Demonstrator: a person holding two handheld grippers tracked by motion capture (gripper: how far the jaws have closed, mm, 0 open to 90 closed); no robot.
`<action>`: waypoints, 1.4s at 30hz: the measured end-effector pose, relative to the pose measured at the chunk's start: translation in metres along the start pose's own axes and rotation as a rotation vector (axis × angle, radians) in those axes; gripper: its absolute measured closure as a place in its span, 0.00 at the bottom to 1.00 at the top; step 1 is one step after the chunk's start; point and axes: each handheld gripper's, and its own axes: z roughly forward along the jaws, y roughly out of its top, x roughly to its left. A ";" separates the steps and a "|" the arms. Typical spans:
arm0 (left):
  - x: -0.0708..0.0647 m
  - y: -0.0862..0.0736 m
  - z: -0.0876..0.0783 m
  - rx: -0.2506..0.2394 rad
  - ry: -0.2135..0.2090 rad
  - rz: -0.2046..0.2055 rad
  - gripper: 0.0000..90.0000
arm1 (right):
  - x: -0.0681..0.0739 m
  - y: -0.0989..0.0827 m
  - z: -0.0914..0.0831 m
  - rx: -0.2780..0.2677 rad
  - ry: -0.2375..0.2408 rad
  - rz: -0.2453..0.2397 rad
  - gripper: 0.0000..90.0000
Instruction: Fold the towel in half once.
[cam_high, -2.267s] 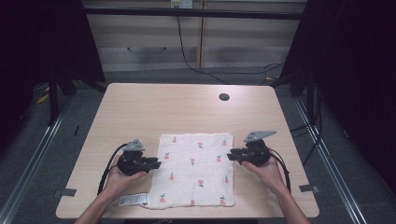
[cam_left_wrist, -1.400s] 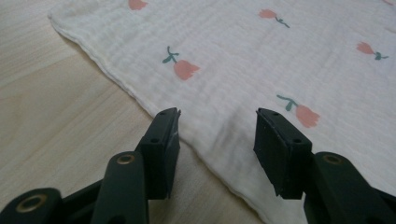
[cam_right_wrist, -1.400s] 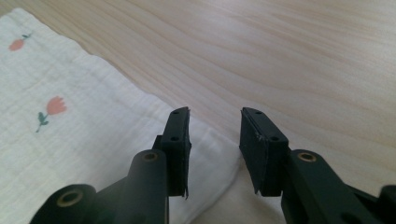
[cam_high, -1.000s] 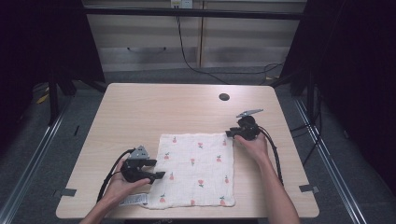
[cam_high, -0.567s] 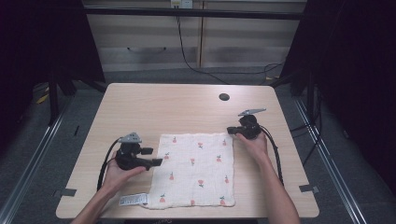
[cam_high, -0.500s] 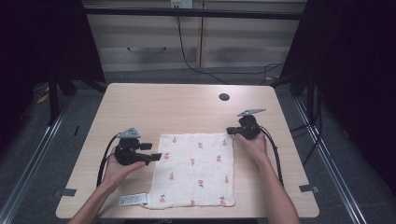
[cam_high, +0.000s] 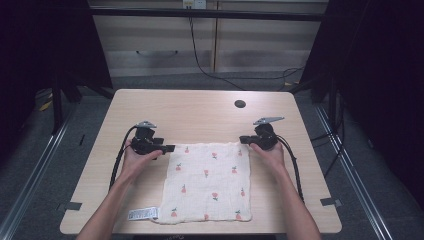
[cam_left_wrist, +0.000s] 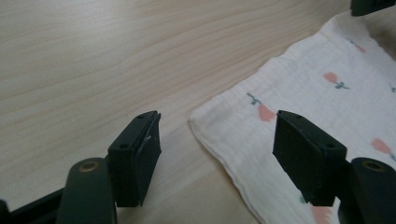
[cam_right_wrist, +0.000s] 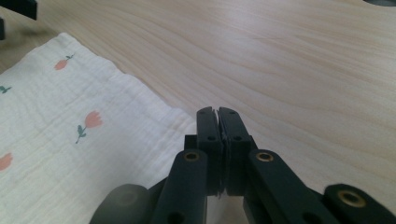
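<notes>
The cloth (cam_high: 209, 181) lies flat on the bench (cam_high: 200, 112). The right gripper (cam_right_wrist: 217, 122) pinches its far right corner, jaws closed. The left gripper (cam_left_wrist: 217, 154) straddles the far left corner, which lies between its open jaws, untouched.

We find no readable text, brand, number or sign. Small white care label (cam_high: 143, 214) sewn at near-left corner of cream muslin cloth with red flower print (cam_high: 209, 181) carries dark print, too small for us to read. Light wooden desk (cam_high: 200, 115) bears no markings.
</notes>
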 end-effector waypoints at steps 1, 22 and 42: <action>0.002 0.001 0.002 -0.010 0.006 -0.003 0.39 | 0.000 0.000 0.000 0.000 0.001 0.001 0.98; -0.013 0.007 0.033 0.048 0.093 0.195 0.70 | -0.001 -0.001 -0.006 -0.005 0.007 -0.003 0.98; -0.013 0.010 0.016 -0.047 -0.012 0.088 0.95 | -0.003 0.001 -0.021 -0.052 0.017 0.020 0.99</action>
